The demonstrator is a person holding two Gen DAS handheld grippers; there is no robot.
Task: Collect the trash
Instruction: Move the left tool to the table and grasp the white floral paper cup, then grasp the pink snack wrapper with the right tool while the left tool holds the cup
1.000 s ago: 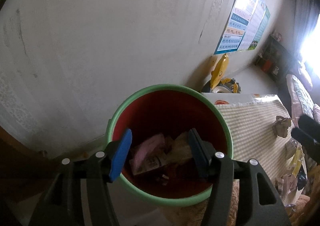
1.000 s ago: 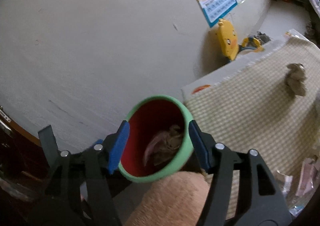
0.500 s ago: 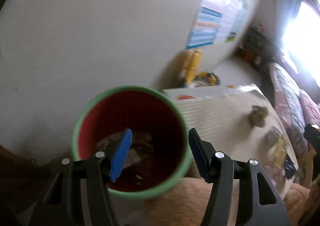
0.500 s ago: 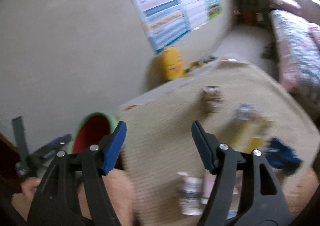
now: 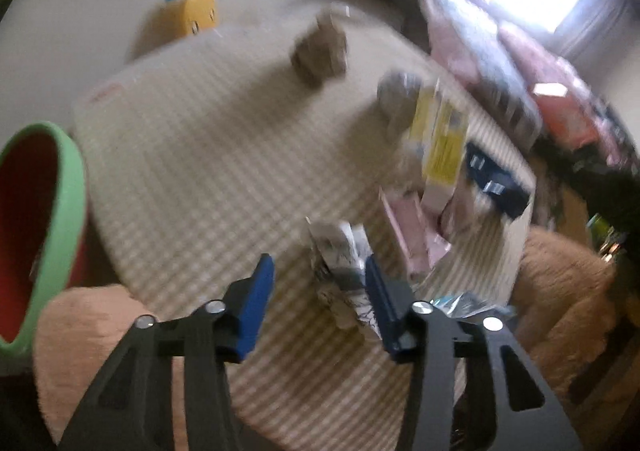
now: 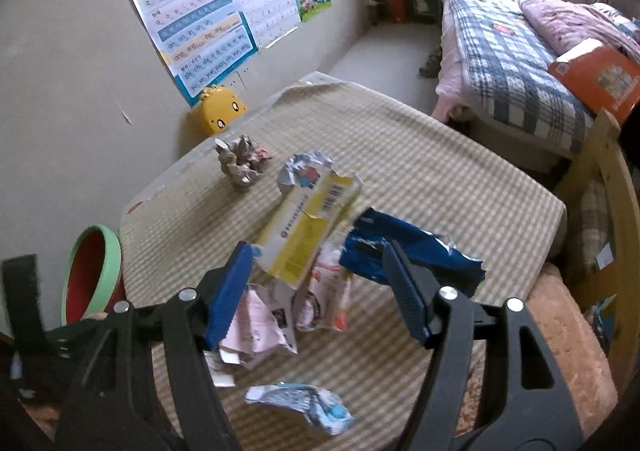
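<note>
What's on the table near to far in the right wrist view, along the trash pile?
White-and-blue wrapper → pink torn packet → yellow carton → silver foil wrapper → crumpled paper ball → yellow chick toy by the wall.

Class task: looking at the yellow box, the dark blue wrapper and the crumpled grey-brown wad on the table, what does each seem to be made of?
Yellow box: likely thin printed cardboard, matte, with torn edges and a barcode.
Dark blue wrapper: probably glossy plastic film; it shines and holds sharp creases.
Crumpled grey-brown wad: apparently paper, dull and tightly wrinkled.
</note>
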